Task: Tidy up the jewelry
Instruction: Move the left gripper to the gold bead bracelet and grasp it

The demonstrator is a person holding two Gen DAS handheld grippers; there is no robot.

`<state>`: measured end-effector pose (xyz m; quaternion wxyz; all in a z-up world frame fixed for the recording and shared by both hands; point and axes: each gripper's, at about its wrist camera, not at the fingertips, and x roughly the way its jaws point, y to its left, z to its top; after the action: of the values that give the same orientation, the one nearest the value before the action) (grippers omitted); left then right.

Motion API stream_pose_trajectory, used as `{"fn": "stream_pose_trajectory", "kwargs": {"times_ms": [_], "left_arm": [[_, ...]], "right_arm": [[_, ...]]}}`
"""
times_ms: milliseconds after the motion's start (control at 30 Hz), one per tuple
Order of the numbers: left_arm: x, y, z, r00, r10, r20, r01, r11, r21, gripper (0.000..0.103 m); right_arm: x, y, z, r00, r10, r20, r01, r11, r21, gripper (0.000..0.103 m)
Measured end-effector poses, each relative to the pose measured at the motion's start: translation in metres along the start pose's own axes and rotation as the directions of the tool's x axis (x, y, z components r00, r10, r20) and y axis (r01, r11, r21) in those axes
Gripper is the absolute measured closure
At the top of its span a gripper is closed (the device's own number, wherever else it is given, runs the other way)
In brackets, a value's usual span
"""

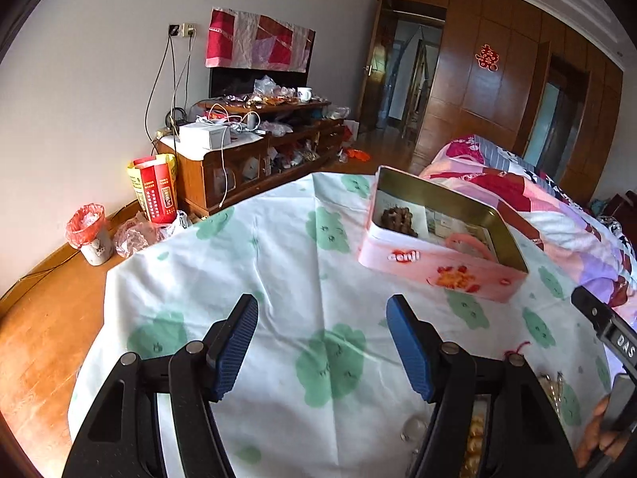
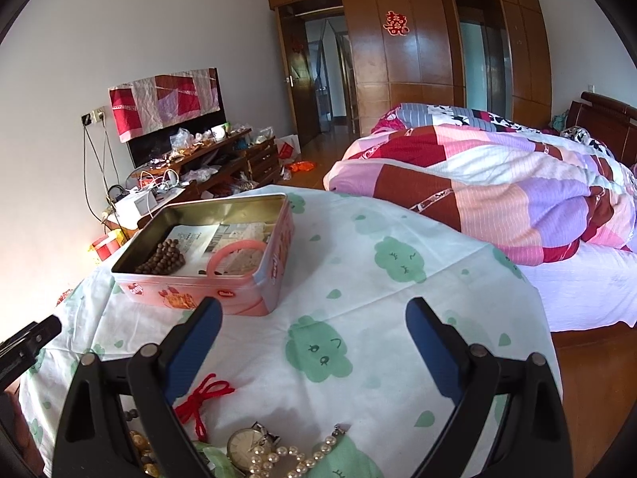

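An open pink tin box (image 2: 223, 294) stands on the table; it also shows in the left wrist view (image 1: 434, 267). Inside lie brown wooden beads (image 2: 163, 261), a pink bangle (image 2: 235, 255) and papers. Loose jewelry lies at the near edge: a red cord (image 2: 201, 398), a watch (image 2: 245, 444), a pearl necklace (image 2: 294, 456) and gold beads (image 1: 473, 438). My right gripper (image 2: 314, 318) is open and empty above the cloth, right of the tin. My left gripper (image 1: 322, 310) is open and empty, left of the tin.
The table wears a white cloth with green clouds (image 2: 358, 279). A bed with a patchwork quilt (image 2: 497, 183) lies to the right. A cluttered TV stand (image 1: 254, 139), a red carton (image 1: 157, 191) and a bin (image 1: 89, 235) stand along the left wall.
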<state>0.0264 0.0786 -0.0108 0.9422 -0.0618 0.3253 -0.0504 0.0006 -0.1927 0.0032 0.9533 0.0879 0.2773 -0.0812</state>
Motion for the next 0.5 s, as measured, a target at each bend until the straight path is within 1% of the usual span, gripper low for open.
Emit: {"fn": "stream_pose_trajectory", "kwargs": {"times_ms": [33,133,167,267,333,367,433,500], "left_arm": [[-0.002,-0.002,-0.002,1.0,-0.01,-0.008,0.011,1.0,0.004,0.035],[-0.006,-0.015,-0.01,0.994,-0.1,-0.052,0.103,0.993,0.058,0.035],[-0.009,-0.023,-0.014,0.989,-0.13,-0.068,0.137,0.986,0.1,0.035],[-0.021,-0.037,-0.024,0.981,-0.175,-0.089,0.189,0.963,0.193,0.035],[-0.026,-0.044,-0.032,0.97,-0.211,-0.123,0.235,0.945,0.226,0.035],[-0.028,-0.049,-0.036,0.961,-0.236,-0.145,0.265,0.934,0.238,0.036],[-0.029,-0.057,-0.043,0.95,-0.259,-0.176,0.298,0.919,0.257,0.036],[-0.029,-0.063,-0.049,0.945,-0.262,-0.195,0.308,0.913,0.266,0.036]], "right_arm": [[0.0,0.0,0.0,1.0,0.002,0.0,-0.002,1.0,0.002,0.007],[-0.001,-0.003,0.0,1.0,0.008,0.002,-0.009,1.0,0.016,0.007],[-0.001,-0.004,-0.001,1.0,0.008,0.001,-0.008,1.0,0.025,0.007],[-0.001,-0.009,-0.001,1.0,0.008,-0.002,-0.008,0.999,0.047,0.007],[-0.002,-0.012,0.0,1.0,0.014,0.0,-0.014,0.998,0.061,0.007],[-0.002,-0.013,-0.001,1.0,0.014,0.0,-0.014,0.998,0.066,0.007],[-0.002,-0.013,-0.001,1.0,0.015,-0.001,-0.014,0.997,0.072,0.007],[-0.002,-0.014,-0.001,1.0,0.014,0.0,-0.014,0.997,0.07,0.007]]}}
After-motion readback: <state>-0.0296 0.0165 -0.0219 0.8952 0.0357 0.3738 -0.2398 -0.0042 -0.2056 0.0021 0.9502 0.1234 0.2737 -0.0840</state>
